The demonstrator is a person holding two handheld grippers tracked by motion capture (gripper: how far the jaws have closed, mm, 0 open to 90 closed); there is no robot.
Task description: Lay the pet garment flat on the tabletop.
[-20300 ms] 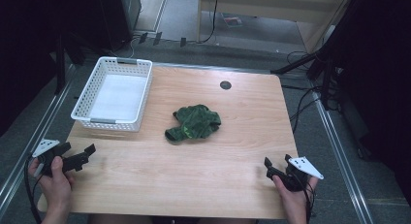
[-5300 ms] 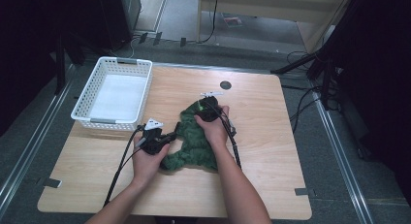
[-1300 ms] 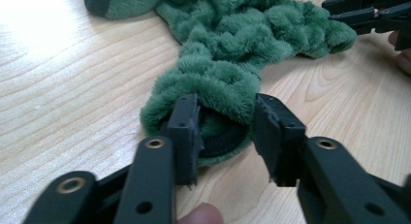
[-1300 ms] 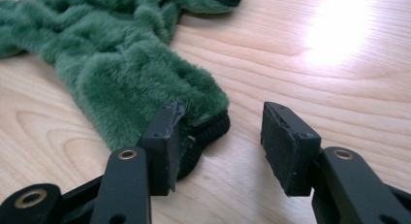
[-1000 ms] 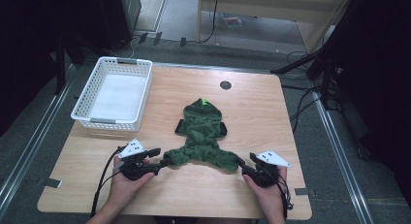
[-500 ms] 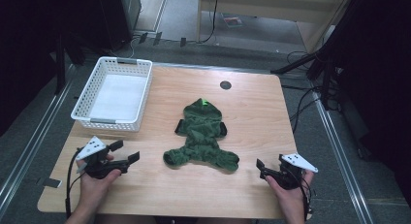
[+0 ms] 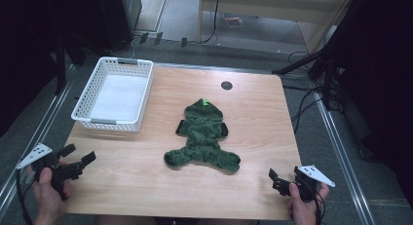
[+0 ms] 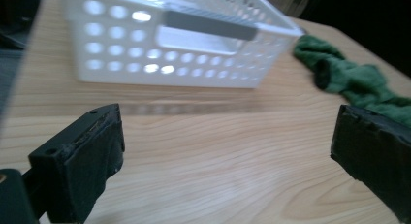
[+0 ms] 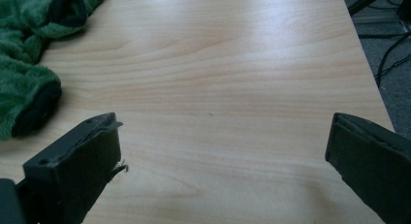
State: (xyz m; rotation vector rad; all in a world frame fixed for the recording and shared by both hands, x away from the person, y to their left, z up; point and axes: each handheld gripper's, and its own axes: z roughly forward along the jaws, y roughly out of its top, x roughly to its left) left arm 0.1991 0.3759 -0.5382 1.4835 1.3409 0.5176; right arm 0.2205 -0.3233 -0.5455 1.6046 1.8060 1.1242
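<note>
On the bench lies a green garment, seemingly a hooded suit, spread flat. Left gripper and right gripper have just been opening and stand wide, holding nothing.

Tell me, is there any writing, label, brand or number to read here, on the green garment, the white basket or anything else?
No readable text anywhere.
Green garment: a small bright green tab by the hood, too small to tell if it carries writing.
White basket: grey handle plates, blank as far as the blurred left gripper view shows.
Reddish item on the floor beyond the table: too small and blurred to read.
Table: plain wood, a dark round hole, no marks.
</note>
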